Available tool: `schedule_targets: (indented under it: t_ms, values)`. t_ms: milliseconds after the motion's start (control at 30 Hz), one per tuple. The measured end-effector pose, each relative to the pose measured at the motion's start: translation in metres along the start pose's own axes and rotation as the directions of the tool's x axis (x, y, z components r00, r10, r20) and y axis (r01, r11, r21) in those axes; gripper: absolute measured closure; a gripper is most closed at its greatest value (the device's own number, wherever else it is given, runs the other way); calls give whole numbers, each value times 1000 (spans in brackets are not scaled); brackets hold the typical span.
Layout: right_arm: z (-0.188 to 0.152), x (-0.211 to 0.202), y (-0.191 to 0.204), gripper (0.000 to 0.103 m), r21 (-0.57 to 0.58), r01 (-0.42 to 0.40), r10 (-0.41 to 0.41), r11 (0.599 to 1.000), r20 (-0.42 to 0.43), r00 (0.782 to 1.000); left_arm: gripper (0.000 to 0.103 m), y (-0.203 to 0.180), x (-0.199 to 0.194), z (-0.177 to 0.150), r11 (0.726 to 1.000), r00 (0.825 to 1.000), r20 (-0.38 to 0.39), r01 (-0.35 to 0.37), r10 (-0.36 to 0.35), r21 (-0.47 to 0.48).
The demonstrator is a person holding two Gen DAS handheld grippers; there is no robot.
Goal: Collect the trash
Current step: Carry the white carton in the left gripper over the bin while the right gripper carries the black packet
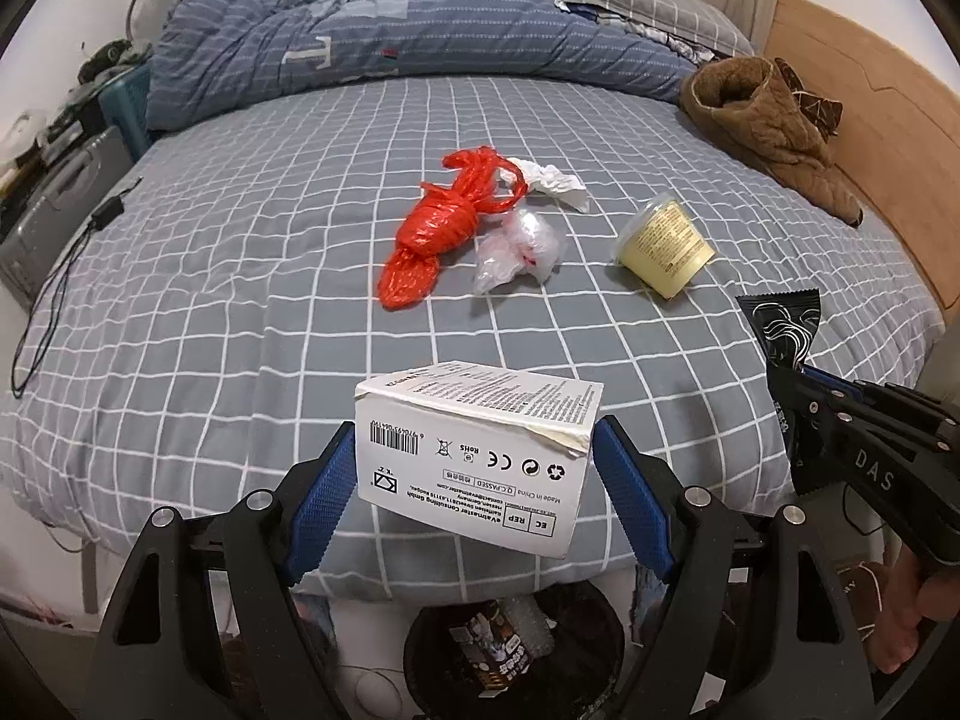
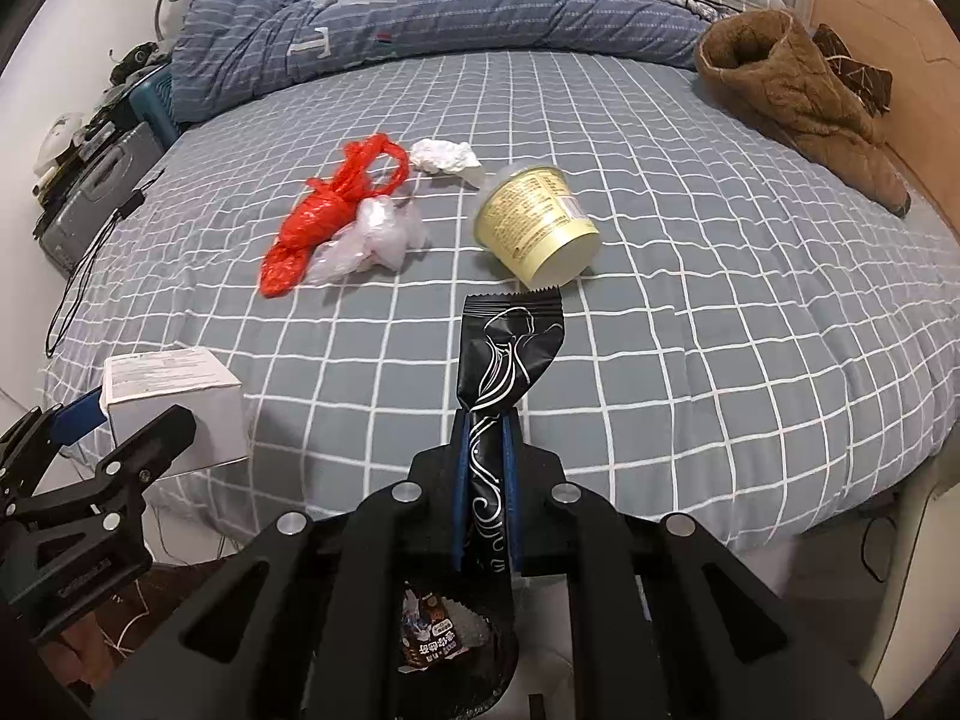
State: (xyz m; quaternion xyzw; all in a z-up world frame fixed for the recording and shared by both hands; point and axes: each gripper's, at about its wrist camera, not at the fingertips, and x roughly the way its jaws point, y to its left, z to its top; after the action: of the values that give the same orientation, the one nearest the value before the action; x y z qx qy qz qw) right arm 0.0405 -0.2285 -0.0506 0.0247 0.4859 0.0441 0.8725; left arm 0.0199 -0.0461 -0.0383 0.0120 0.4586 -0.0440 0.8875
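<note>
Two pieces in hand, both near the bed edge above the round black waste bin (image 1: 510, 654) on the floor, likely for dropping. Left gripper (image 1: 474, 480): jaws wide, blue pads against the sides of a white printed cardboard box (image 1: 480, 456). Right gripper (image 2: 485, 468): nearly closed, pinching a black foil snack wrapper (image 2: 504, 360) upright. Farther on the grey checked bedsheet (image 1: 240, 312): red plastic bag (image 1: 438, 228), clear plastic bag (image 1: 519, 249), crumpled white tissue (image 1: 555, 180), tipped yellow paper cup (image 1: 666, 246).

Even, soft indoor light, faint shadows, sharp focus centrally, with strong fisheye bending and dark vignetted corners.
</note>
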Motion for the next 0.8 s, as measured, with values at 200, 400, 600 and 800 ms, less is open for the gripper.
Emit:
schedule_targets:
  t_ms: [200, 400, 600, 800]
  values:
    - [-11, -14, 9, 93, -15, -8, 8, 1000, 7, 1000, 26, 2, -14, -11, 1000, 1000, 2, -6, 6, -11]
    - [-28, -25, 17, 93, -25, -13, 13, 1000, 6, 1000, 26, 3, -25, -23, 1000, 1000, -1, -3, 3, -23]
    - [-42, -35, 24, 93, -36, -16, 17, 999, 12, 1000, 26, 7, -37, -37, 999, 1000, -7, -8, 8, -44]
    - [-56, -45, 30, 93, -43, -26, 27, 999, 19, 999, 26, 10, -47, -49, 998, 1000, -2, -12, 12, -61]
